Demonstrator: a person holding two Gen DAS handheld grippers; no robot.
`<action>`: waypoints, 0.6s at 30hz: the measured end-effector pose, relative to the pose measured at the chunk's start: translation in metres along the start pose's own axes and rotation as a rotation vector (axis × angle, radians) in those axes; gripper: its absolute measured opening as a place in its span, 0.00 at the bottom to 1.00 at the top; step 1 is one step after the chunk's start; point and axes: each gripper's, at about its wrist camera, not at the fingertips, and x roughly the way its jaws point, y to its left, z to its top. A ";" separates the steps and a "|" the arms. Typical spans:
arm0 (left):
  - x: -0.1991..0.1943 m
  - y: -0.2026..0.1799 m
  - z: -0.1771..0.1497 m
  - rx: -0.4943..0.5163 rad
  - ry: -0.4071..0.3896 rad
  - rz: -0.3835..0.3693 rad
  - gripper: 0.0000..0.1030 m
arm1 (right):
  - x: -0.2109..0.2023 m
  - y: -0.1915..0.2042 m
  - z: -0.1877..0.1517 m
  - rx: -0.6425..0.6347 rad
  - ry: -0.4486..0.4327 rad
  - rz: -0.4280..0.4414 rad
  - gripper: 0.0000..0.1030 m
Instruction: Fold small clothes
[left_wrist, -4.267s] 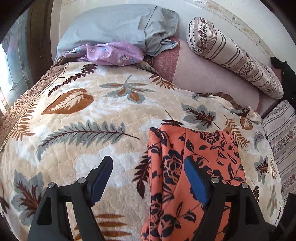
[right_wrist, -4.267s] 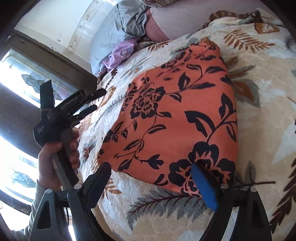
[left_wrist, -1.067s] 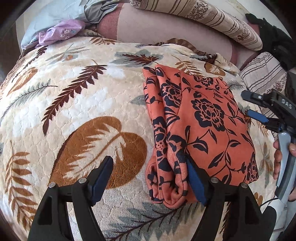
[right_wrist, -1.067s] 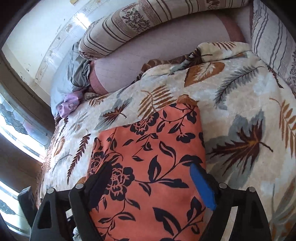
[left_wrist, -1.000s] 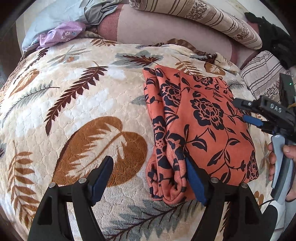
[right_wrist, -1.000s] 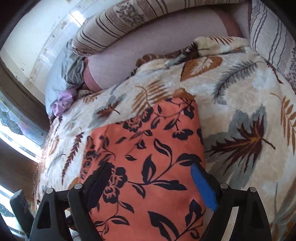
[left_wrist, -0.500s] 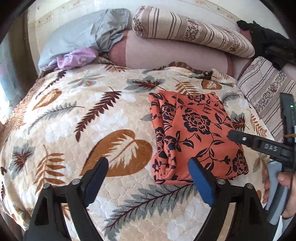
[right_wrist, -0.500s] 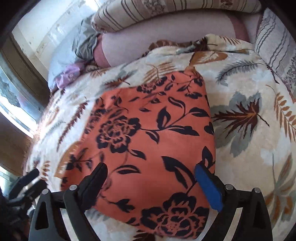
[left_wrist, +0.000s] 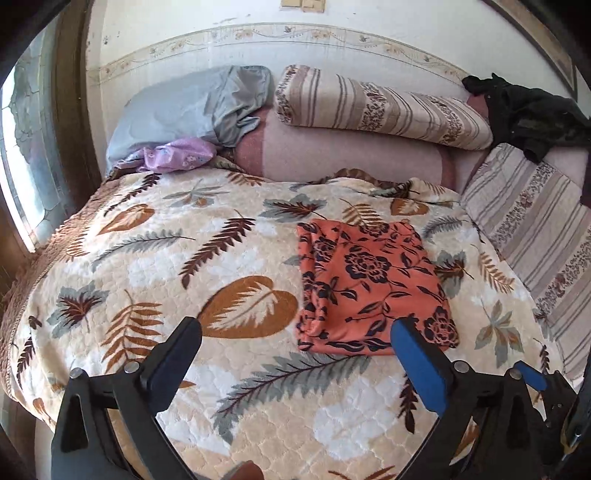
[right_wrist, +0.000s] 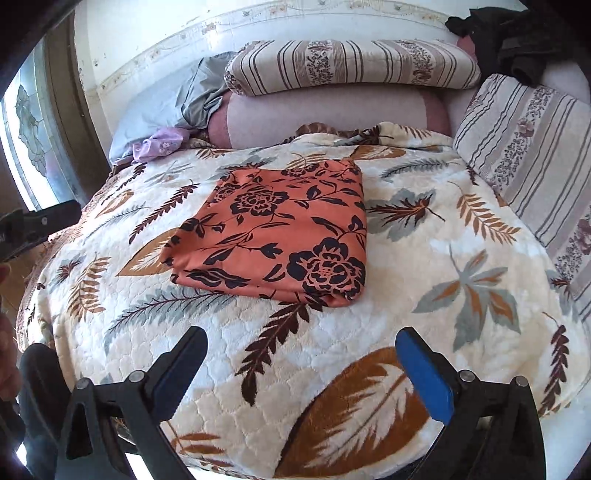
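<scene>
While both grippers stand clear of the work, the scene is inspected from left to right. At the far left a patterned window lights the bed. Next comes the head of the bed, where a grey pillow lies with a lilac garment crumpled against it; this appears to be a further small item awaiting folding, though that is a judgement only.

Left gripper: jaws spread wide, having just been opening, with nothing between them but the leaf-print blanket.

Orange floral garment: lies right of centre on the blanket as a flat rectangle, apart from both grippers. Its left edge shows bunched, rolled layers; the other edges look straight. In the right wrist view the top face is smooth and the near corners roughly square.

Right gripper: jaws likewise spread wide, just opened, empty, held over bare blanket short of the garment's near edge.

Beyond lie a striped bolster, a striped cushion and a dark garment at far right.

Assessment: the fold on this piece looks complete and released. To finish well, keep the jaws open and clear of the cloth so the layers are not dragged, and consider pressing the bunched left edge flat. If the lilac piece is next, it should be carried to open blanket left of the folded one and spread flat before any fold
</scene>
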 end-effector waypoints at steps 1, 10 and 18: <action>0.002 -0.002 -0.001 -0.005 0.012 -0.026 0.99 | -0.004 0.000 0.001 0.002 -0.007 -0.001 1.00; 0.023 -0.021 -0.006 0.020 0.079 0.017 0.99 | -0.005 -0.008 0.021 -0.005 0.008 -0.092 1.00; 0.042 -0.026 -0.004 0.048 0.108 0.089 0.99 | -0.006 -0.013 0.038 0.007 -0.038 -0.154 1.00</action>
